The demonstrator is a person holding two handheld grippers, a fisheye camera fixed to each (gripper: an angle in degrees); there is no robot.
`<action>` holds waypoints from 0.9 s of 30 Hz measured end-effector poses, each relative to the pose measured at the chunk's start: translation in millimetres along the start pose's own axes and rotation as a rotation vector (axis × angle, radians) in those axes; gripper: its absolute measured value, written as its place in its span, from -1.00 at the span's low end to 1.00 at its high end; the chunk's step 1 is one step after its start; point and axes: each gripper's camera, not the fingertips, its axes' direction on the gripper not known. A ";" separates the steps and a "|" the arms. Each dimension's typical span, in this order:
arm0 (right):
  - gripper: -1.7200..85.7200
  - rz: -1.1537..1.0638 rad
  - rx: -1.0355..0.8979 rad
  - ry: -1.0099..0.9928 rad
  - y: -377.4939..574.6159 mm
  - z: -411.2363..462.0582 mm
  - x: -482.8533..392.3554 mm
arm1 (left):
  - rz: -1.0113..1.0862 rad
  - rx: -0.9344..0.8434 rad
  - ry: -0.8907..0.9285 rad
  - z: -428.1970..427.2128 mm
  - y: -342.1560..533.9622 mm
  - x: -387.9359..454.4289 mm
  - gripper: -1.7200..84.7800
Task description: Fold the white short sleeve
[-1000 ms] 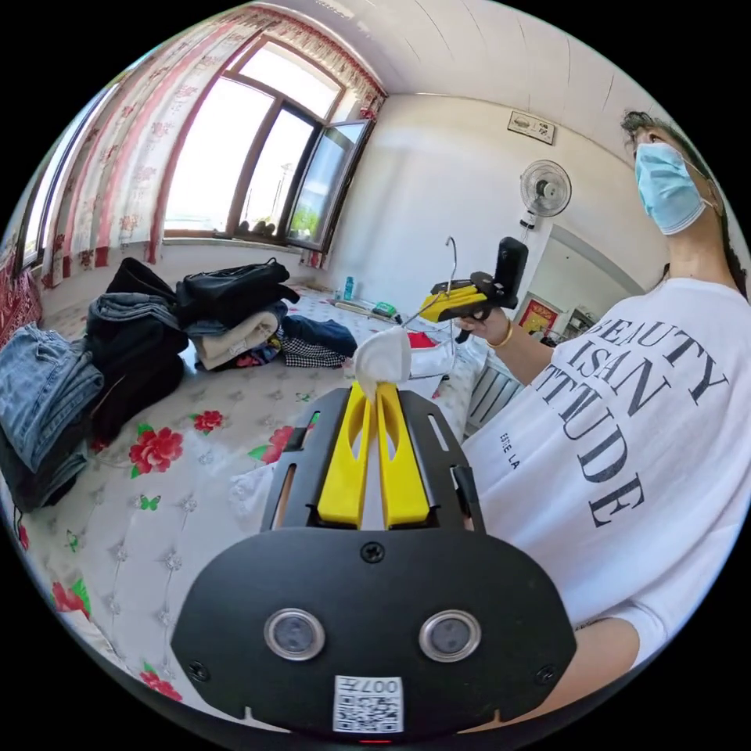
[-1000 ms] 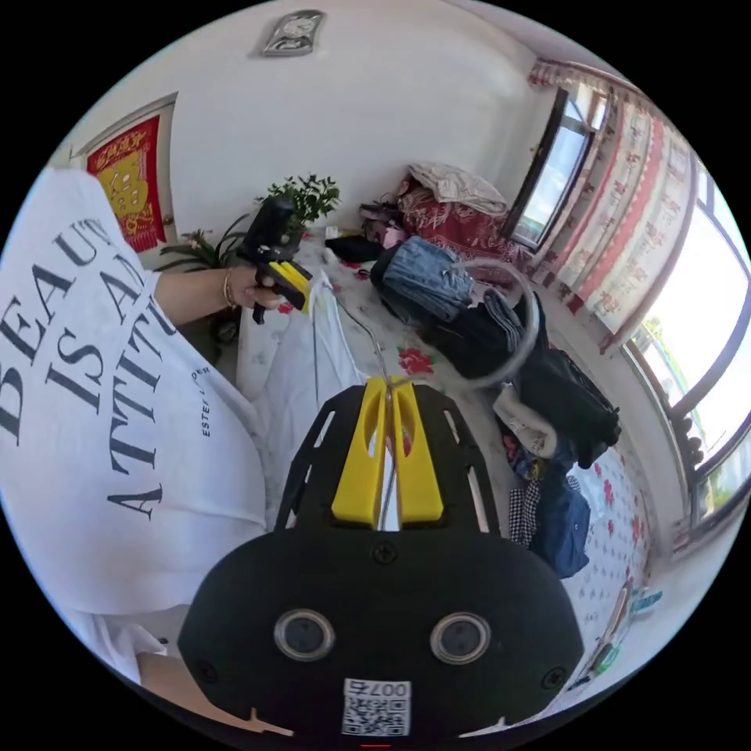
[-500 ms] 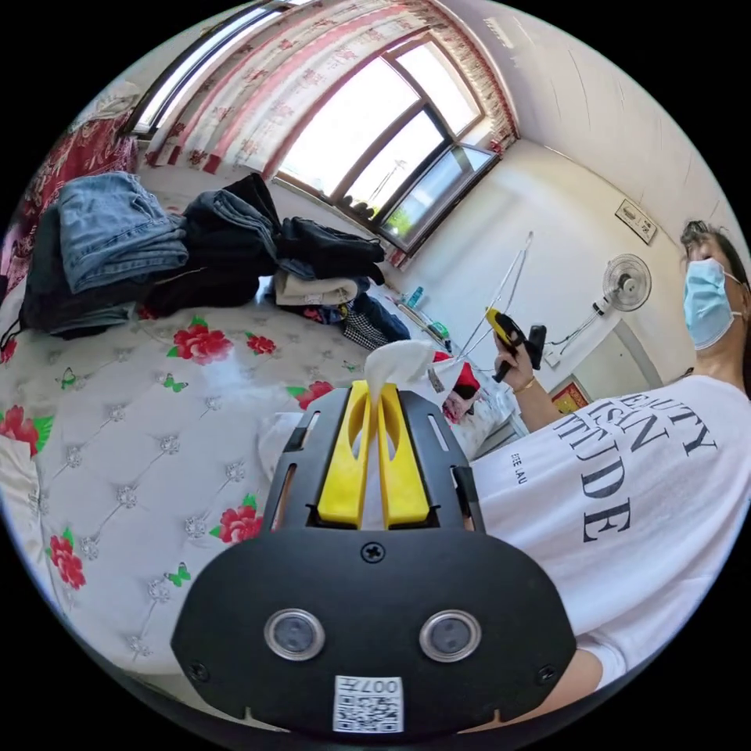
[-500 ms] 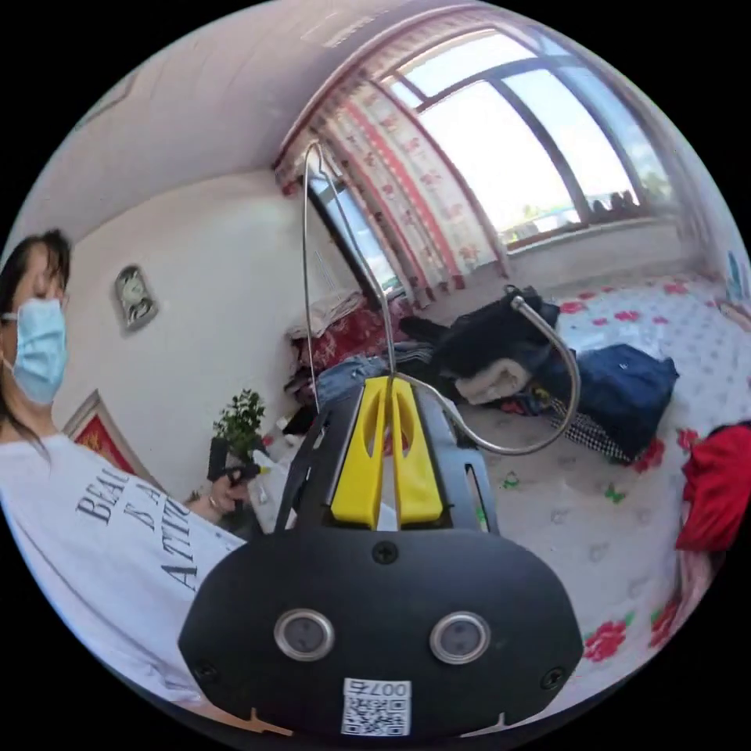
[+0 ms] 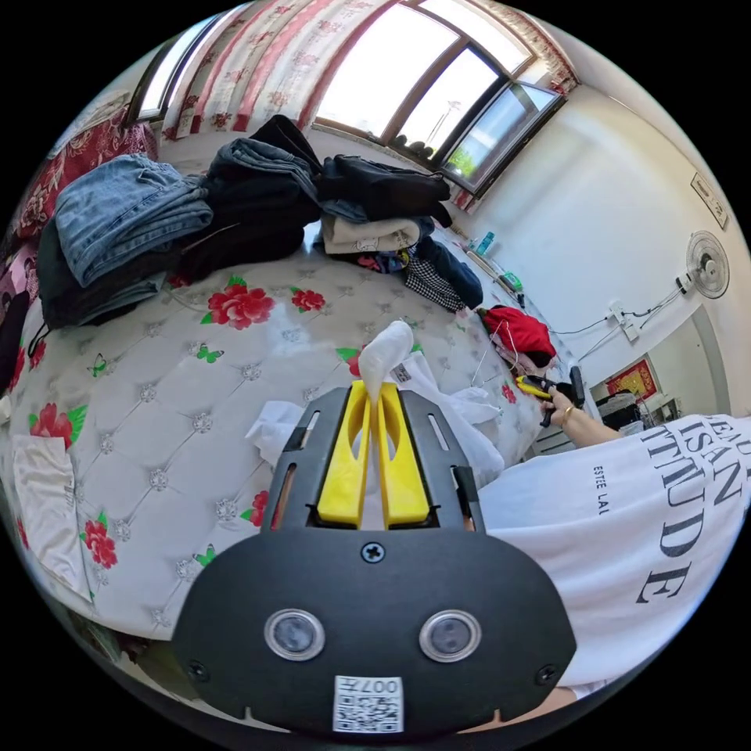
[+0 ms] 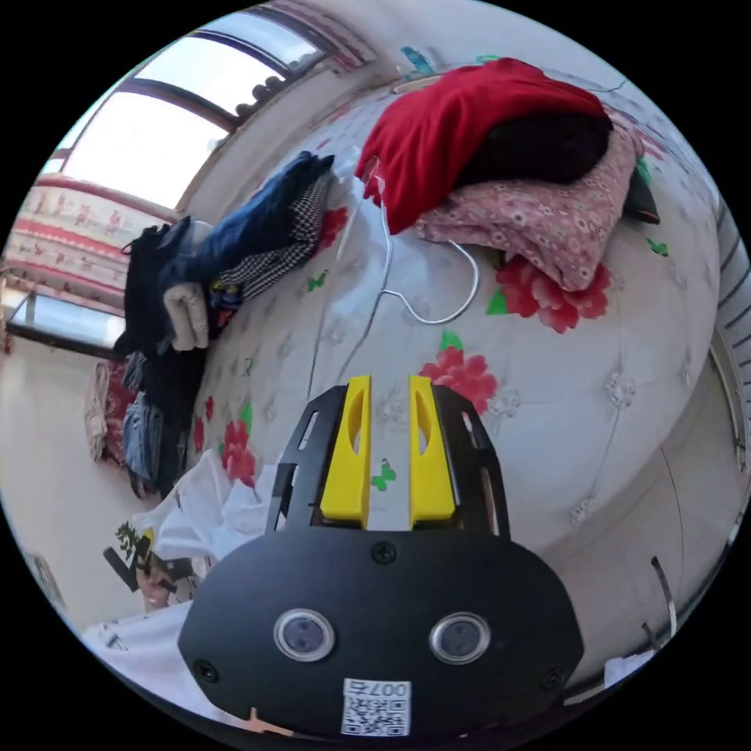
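Note:
My left gripper (image 5: 374, 385) is shut on a pinch of the white short sleeve (image 5: 389, 353); the rest of the shirt lies crumpled on the floral bed beyond the jaws. The right gripper view has the same white shirt (image 6: 205, 512) bunched at lower left. My right gripper (image 6: 389, 383) is open with nothing between its jaws, just above the bed. A wire hanger (image 6: 415, 293) lies on the bed ahead of it, apart from the jaws. The right gripper (image 5: 538, 386) also appears far right in the left gripper view, held in a hand.
A quilted floral bed (image 5: 156, 407) carries stacks of jeans and dark clothes (image 5: 133, 227) by the window. A red garment (image 6: 461, 117) lies over a pink flowered bundle (image 6: 547, 227) near the bed's edge. A person in a white printed T-shirt (image 5: 641, 532) stands beside the bed.
The right gripper swung down to the bed, opened and let go of the wire hanger, which now lies on the quilt. The left gripper kept its hold on the shirt and tipped toward the bed.

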 end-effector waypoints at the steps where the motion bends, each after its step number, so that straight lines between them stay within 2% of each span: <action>1: -0.82 -0.095 0.016 -0.069 12.2 -0.8 -15.6 | -0.003 -0.002 -0.008 0.6 -0.6 -1.3 -0.98; 3: -0.80 -0.294 0.001 -0.131 32.7 4.3 -54.8 | -0.019 -0.014 -0.033 2.9 -3.5 -7.9 -0.98; 5: -0.77 -0.607 -0.071 -0.206 68.5 22.8 -119.0 | -0.037 -0.013 -0.039 3.8 -6.0 -13.8 -0.98; 7: -0.75 -0.812 -0.150 -0.219 99.7 45.4 -161.9 | -0.054 -0.002 -0.042 3.5 -8.3 -18.9 -0.98; 9: -0.75 -0.961 -0.272 -0.186 129.3 77.2 -193.7 | -0.067 0.015 -0.044 2.5 -9.9 -23.6 -0.98; 13: -0.87 -1.163 -0.500 0.087 180.4 151.0 -221.8 | -0.070 0.008 -0.057 1.6 -8.8 -29.5 -0.98; 15: -0.92 -1.189 -0.446 0.152 180.3 149.1 -229.2 | -0.067 0.009 -0.099 -4.0 -9.6 -34.5 -0.98; 19: -0.95 -1.150 -0.184 0.106 127.4 84.4 -258.3 | -0.045 0.061 -0.183 -22.9 -33.2 -47.6 -0.98; 23: -0.95 -1.110 0.075 0.090 66.3 23.5 -305.3 | 0.071 0.153 -0.293 -31.0 -101.9 -53.5 -0.97; 24: -0.95 -1.101 0.102 0.092 59.9 20.0 -312.5 | 0.093 0.220 -0.312 -32.8 -121.7 -57.1 -0.96; 27: -0.93 -1.005 0.175 0.110 31.8 24.7 -335.5 | 0.021 0.266 -0.349 -25.2 -160.9 -79.5 -0.85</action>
